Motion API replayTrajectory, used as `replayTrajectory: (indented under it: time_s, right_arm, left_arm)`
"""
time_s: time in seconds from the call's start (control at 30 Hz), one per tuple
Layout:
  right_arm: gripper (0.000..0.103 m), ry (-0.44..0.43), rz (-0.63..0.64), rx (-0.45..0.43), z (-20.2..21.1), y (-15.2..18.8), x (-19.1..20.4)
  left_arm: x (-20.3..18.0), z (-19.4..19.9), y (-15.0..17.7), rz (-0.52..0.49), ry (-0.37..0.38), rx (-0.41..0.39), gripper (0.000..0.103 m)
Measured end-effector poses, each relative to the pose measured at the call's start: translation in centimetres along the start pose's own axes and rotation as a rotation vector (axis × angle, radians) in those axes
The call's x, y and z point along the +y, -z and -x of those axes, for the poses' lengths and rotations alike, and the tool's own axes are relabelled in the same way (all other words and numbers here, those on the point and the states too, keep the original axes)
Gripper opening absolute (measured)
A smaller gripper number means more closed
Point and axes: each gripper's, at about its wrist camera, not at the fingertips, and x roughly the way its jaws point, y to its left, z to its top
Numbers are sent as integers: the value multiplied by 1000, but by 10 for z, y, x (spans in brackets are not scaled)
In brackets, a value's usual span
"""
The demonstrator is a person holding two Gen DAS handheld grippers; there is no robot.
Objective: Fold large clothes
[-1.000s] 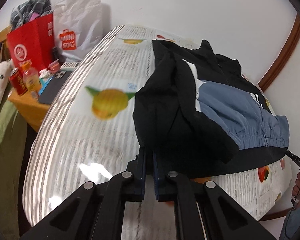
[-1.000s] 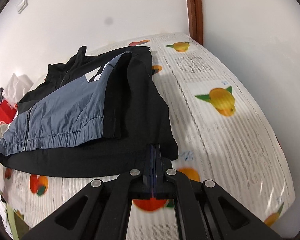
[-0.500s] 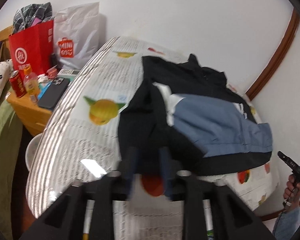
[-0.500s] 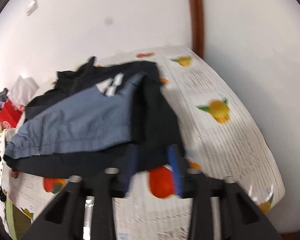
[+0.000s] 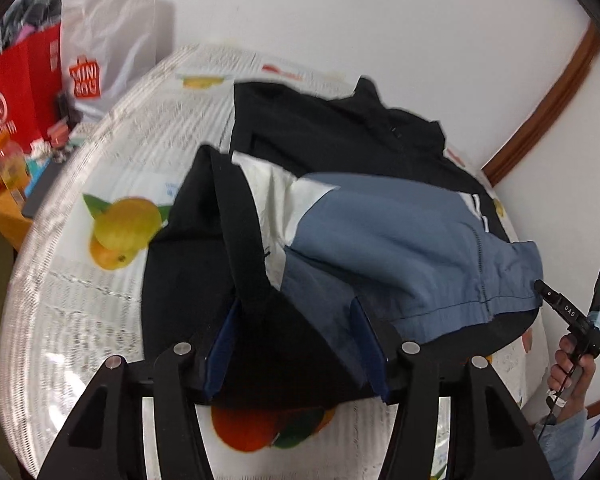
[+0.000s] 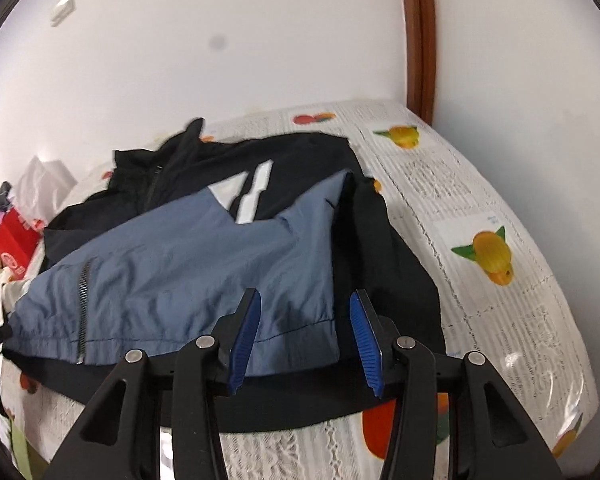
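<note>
I am looking along both grippers at a black, blue and white jacket (image 5: 380, 216) that is lying spread on a table covered with a fruit-printed cloth (image 5: 112, 280). The jacket's sleeves are lying folded in over the body, and its black hem is running along the near edge of the table, just ahead of both sets of fingers.

My left gripper (image 5: 296, 344) is standing with its blue-padded fingers (image 5: 224, 348) spread wide, gripping nothing; the black sleeve (image 5: 236, 232) and the hem are showing in the gap between them, though I cannot tell whether the pads are touching the fabric.

My right gripper (image 6: 304, 336) is likewise gaping wide and empty, its blue pads (image 6: 364, 336) sitting over the blue panel (image 6: 180, 264) and the black hem at the jacket's other corner.

In the left wrist view I am also seeing the right hand (image 5: 572, 364) gripping its tool handle at the far right edge. Off the table's left side, a red paper bag (image 5: 16, 92) and a white Miniso bag (image 5: 108, 52) are standing against the wall, near some bottles (image 5: 8, 160) on a wooden stand.
</note>
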Motion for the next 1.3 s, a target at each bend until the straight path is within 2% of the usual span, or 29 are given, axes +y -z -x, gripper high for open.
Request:
replayTrajectory:
  time_s: [0.13, 0.2, 0.23, 0.27, 0.3, 0.33, 0.43, 0.63, 0.77, 0.97, 1.3]
  right_arm:
    - [46, 11, -29, 33, -18, 0, -4]
    - [43, 13, -28, 30, -23, -1, -3]
    - [32, 13, -24, 23, -23, -1, -2]
    - [26, 7, -16, 16, -22, -3, 0]
    - [18, -9, -1, 10, -21, -5, 2]
    - [14, -20, 10, 0, -19, -7, 4]
    - [10, -51, 22, -73, -5, -17, 8]
    - [8, -117, -29, -169, 14, -46, 6]
    - [8, -148, -57, -212, 16, -69, 5]
    - [8, -152, -96, -197, -14, -89, 5]
    - [10, -128, -172, -115, -79, -108, -1]
  left_arm:
    - [-2, -10, -2, -12, -9, 0, 53]
    - [-8, -10, -5, -33, -9, -16, 30]
    - [-11, -8, -7, -43, -9, -26, 27]
    - [-15, -6, -10, -57, -3, -40, 18]
    - [-18, -3, -13, -69, 10, -55, 14]
    - [-23, 2, -17, -85, 21, -81, 13]
    - [-33, 13, -32, -118, 33, -142, 12]
    - [-46, 20, -70, -139, 52, -213, 11]
    - [-49, 9, -97, -140, 53, -234, 11]
    - [-38, -36, -126, -92, 8, -189, 12]
    - [-18, -86, -140, -41, 24, -116, 17]
